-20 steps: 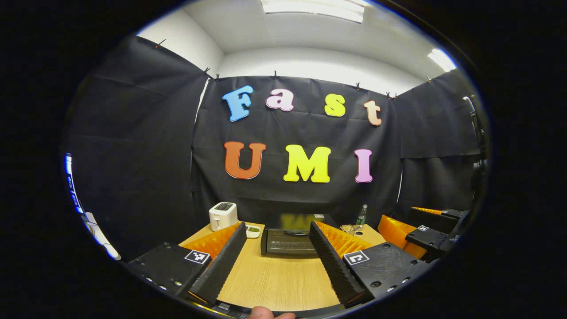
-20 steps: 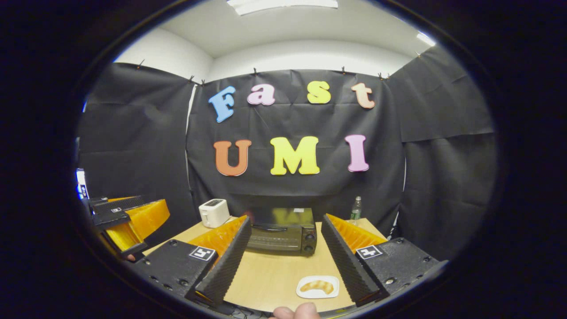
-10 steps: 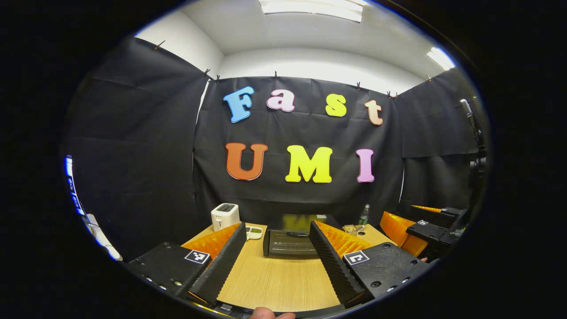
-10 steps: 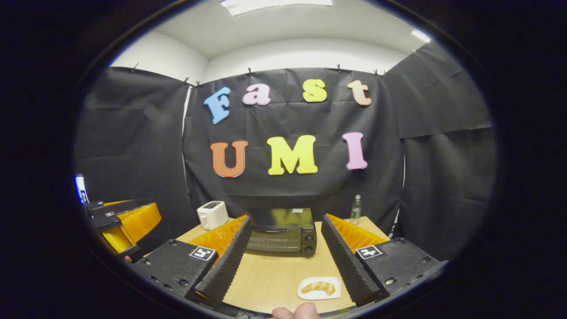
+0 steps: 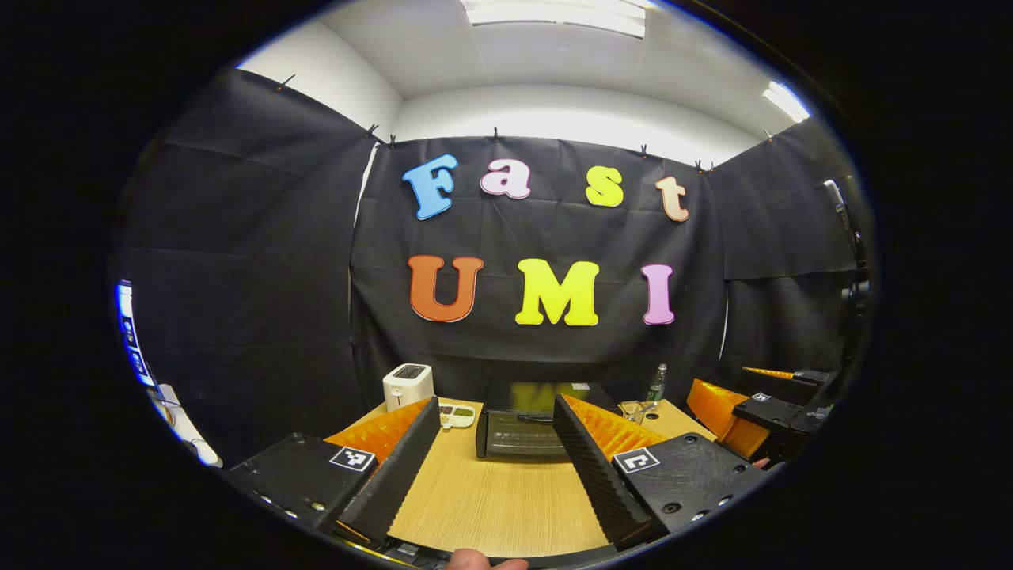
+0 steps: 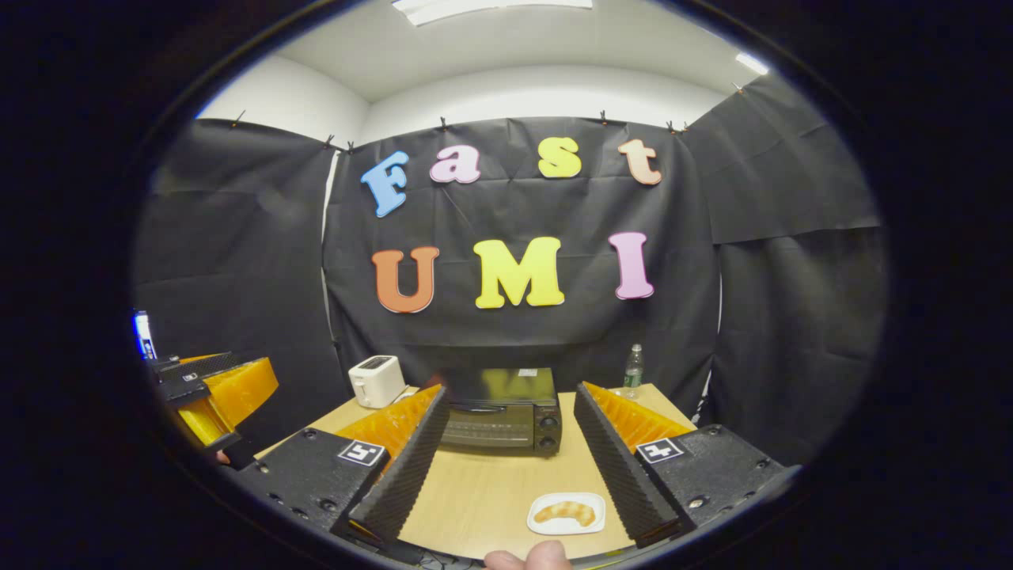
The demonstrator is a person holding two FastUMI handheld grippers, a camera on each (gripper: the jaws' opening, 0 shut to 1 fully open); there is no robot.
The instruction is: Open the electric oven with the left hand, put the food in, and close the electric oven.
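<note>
At the far end of the wooden table [image 5: 498, 507], against the black cloth wall, the electric oven [image 5: 526, 423] is sitting with its door closed, and I am looking at it straight down the left gripper [image 5: 495, 419], whose two fingers are standing wide apart with bare tabletop between them and nothing held. In the right gripper view the oven [image 6: 501, 419] is showing its two knobs on its right side, and the right gripper [image 6: 510, 412] is likewise hanging spread above the table, gripping nothing. The food, a croissant [image 6: 565, 512], is lying on a small white plate [image 6: 546, 524] near the front edge of the table, well apart from the oven and just beside the inner face of the right gripper's right finger. A white toaster [image 5: 407, 385] is standing at the back left corner, with a small white device [image 5: 459, 413] lying between it and the oven. A plastic bottle [image 6: 632, 369] is standing at the back right corner, near some small clutter I cannot make out. In the left gripper view I am seeing the right gripper [image 5: 760, 400] off at the right edge; in the right gripper view the left gripper [image 6: 214, 392] is hovering at the left edge. A fingertip [image 6: 538, 556] is poking in at the bottom of the right gripper view.
</note>
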